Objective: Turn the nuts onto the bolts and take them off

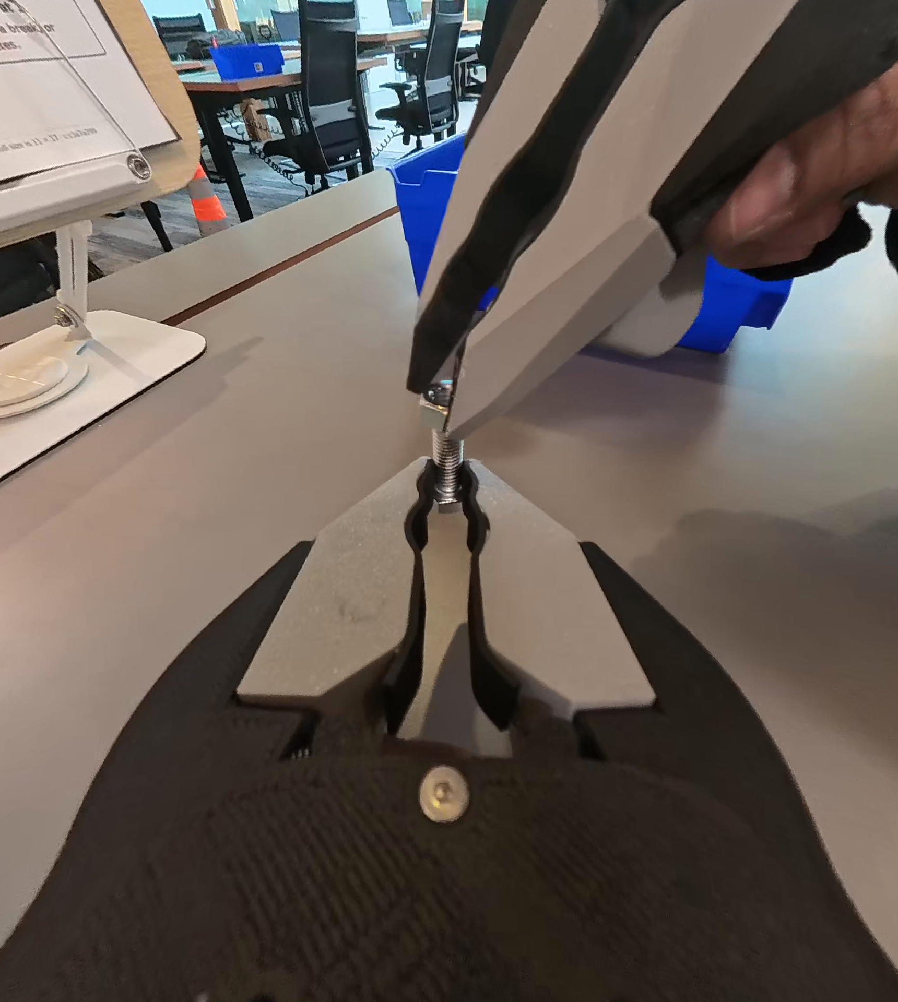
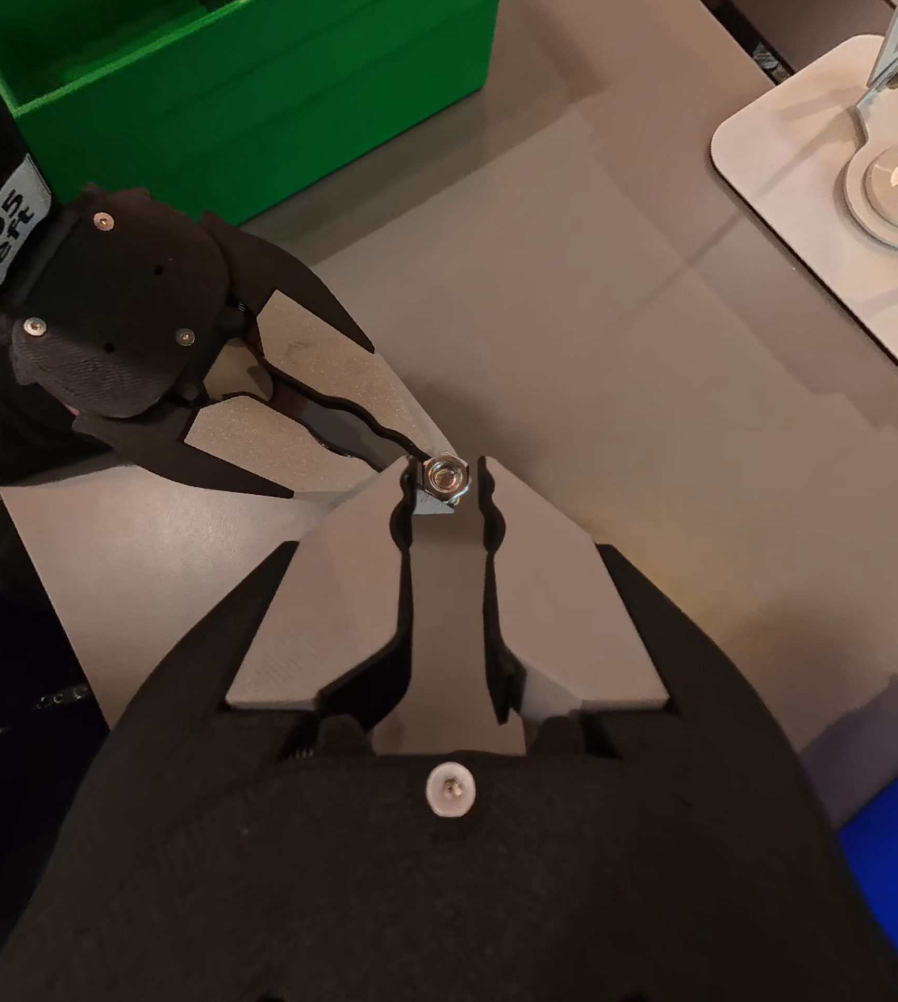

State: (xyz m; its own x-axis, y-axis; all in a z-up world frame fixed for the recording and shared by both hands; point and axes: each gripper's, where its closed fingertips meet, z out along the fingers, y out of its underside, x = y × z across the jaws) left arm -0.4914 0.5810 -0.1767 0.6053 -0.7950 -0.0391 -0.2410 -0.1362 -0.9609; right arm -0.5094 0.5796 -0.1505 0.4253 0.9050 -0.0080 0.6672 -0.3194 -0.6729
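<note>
A silver bolt stands upright above the grey table, threads up. My left gripper is shut on the bolt's lower shaft, just above its head. A silver hex nut sits on the top of the bolt. My right gripper comes down from the upper right with its tips around the nut. In the right wrist view I look down on the nut between my right gripper's fingers. It lies against the left one, with a small gap at the right one. The left gripper reaches in from the left.
A blue bin stands behind the right gripper and a hand holds that gripper. A green bin stands behind the left gripper. A white stand with a flat base sits at the table's far side. Left and right tips are no more than a few centimetres apart. The left tips stand about 30 cm off the flat base. It is also in sight in the left wrist view.
</note>
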